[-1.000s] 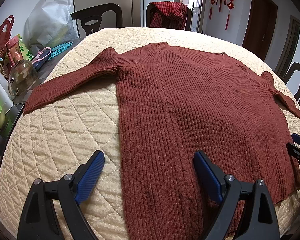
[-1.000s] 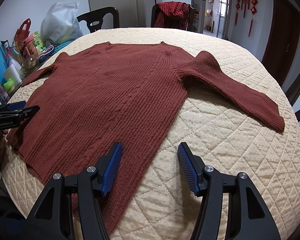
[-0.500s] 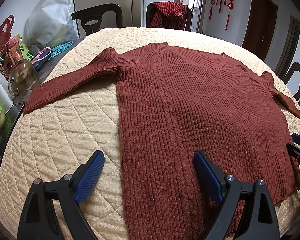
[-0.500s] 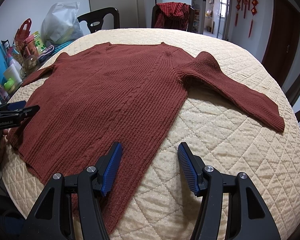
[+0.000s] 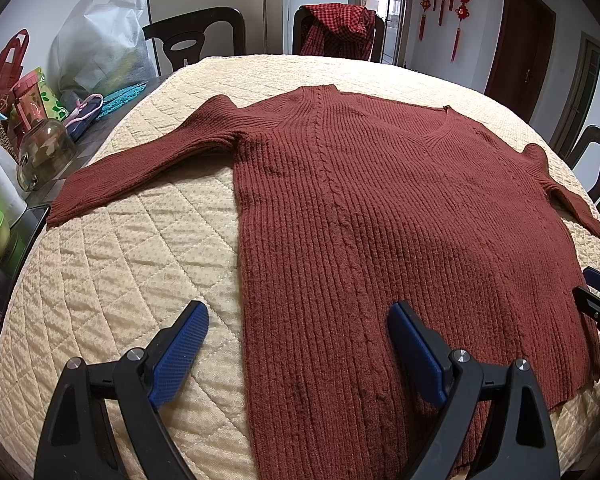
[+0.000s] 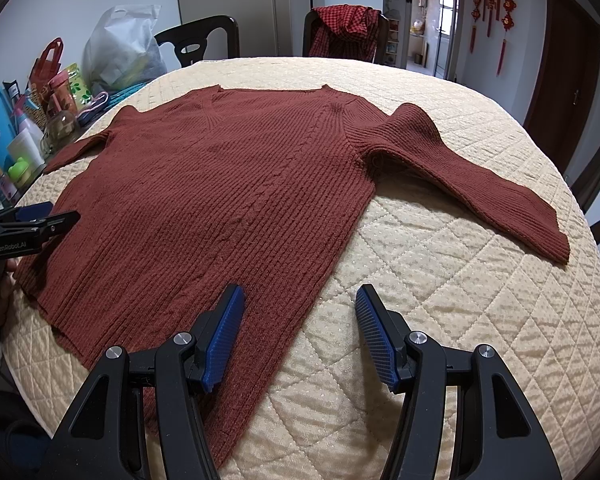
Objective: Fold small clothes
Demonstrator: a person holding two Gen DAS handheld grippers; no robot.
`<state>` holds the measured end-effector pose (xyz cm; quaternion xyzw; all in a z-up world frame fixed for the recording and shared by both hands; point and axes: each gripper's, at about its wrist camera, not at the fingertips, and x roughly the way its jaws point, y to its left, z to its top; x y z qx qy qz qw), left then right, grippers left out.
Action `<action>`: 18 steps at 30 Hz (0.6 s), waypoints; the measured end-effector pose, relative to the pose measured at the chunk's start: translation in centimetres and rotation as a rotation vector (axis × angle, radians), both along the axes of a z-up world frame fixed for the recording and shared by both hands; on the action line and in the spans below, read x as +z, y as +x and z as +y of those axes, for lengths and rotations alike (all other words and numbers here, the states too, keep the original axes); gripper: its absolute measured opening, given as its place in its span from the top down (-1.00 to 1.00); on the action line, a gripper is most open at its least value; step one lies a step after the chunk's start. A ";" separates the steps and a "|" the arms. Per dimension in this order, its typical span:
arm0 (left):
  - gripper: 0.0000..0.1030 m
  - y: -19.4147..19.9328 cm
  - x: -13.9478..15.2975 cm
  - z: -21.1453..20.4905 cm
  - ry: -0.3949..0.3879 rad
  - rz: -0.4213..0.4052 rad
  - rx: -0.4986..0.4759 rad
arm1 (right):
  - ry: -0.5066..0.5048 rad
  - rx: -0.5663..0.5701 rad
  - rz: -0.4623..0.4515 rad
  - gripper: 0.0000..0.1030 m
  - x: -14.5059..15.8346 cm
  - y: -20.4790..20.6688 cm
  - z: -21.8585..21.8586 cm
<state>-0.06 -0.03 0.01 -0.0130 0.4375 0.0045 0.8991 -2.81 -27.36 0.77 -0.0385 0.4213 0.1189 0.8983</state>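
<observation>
Left wrist view: a dark red ribbed sweater [image 5: 380, 208] lies flat, front up, on a round table covered by a cream quilted cloth [image 5: 120, 272], both sleeves stretched outward. The left gripper [image 5: 298, 344] hovers over the sweater's hem at its left side edge, jaws spread wide, holding nothing. The tips of the right gripper [image 5: 596, 300] show at the far right edge, by the hem's other corner. Bags, a glass jar [image 5: 46, 152] and bottles crowd the table's left side.

Right wrist view: the right gripper [image 6: 300, 324] hovers above the sweater's [image 6: 220, 200] right hem corner, jaws spread wide and empty. The left gripper [image 6: 56, 220] enters from the left. A red checked cloth [image 6: 346, 30] hangs on a chair behind.
</observation>
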 end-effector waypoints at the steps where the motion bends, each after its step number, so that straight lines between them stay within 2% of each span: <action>1: -0.81 0.0 0.0 0.0 0.000 0.000 0.000 | 0.000 0.000 0.000 -0.14 0.0 0.0 0.0; 18: -0.85 0.0 0.0 0.0 0.000 0.000 0.001 | 0.004 0.001 -0.002 -0.14 0.2 0.0 0.1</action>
